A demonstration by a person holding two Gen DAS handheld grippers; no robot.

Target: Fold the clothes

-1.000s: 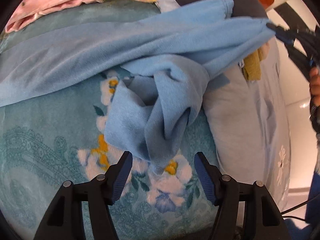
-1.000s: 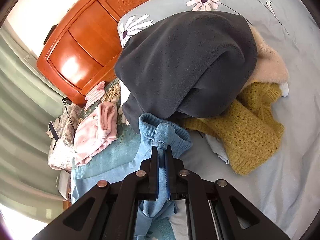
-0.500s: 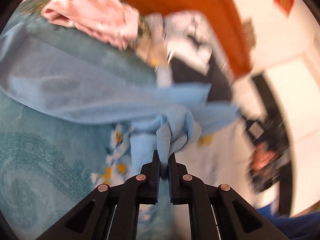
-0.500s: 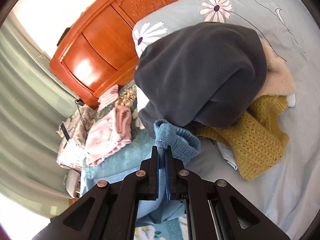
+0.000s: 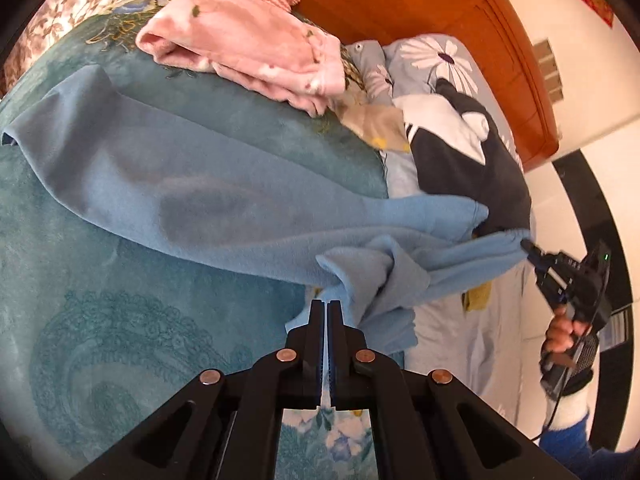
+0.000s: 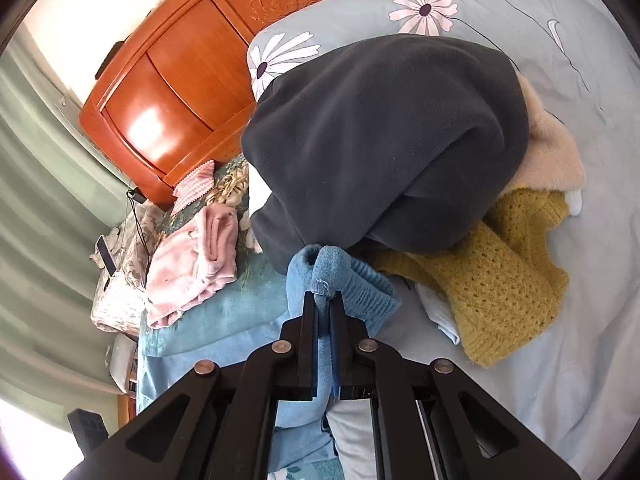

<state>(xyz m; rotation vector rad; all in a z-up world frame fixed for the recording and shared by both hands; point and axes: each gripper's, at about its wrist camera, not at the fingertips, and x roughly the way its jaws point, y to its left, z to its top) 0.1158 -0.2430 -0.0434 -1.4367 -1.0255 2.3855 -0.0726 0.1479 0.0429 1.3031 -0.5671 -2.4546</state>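
Observation:
A light blue fleece garment [image 5: 224, 200] lies stretched over the teal floral blanket [image 5: 100, 340]. My left gripper [image 5: 328, 306] is shut on a bunched fold of it near the middle. My right gripper [image 6: 324, 300] is shut on its ribbed cuff [image 6: 352, 280]; it also shows in the left wrist view [image 5: 528, 250], at the right, pulling the blue cloth taut. The garment hangs lifted between the two grippers.
A folded pink garment [image 5: 248, 48] lies at the back of the blanket. A dark grey fleece [image 6: 384, 140], a mustard knit sweater [image 6: 504, 280] and a cream garment [image 6: 552, 152] are piled on the daisy-print bedding [image 6: 560, 40]. A wooden headboard [image 6: 180, 80] stands behind.
My left gripper was open above the crumpled blue cloth, then shut on a fold and lifted it. My right gripper has kept its hold and pulled the garment taut.

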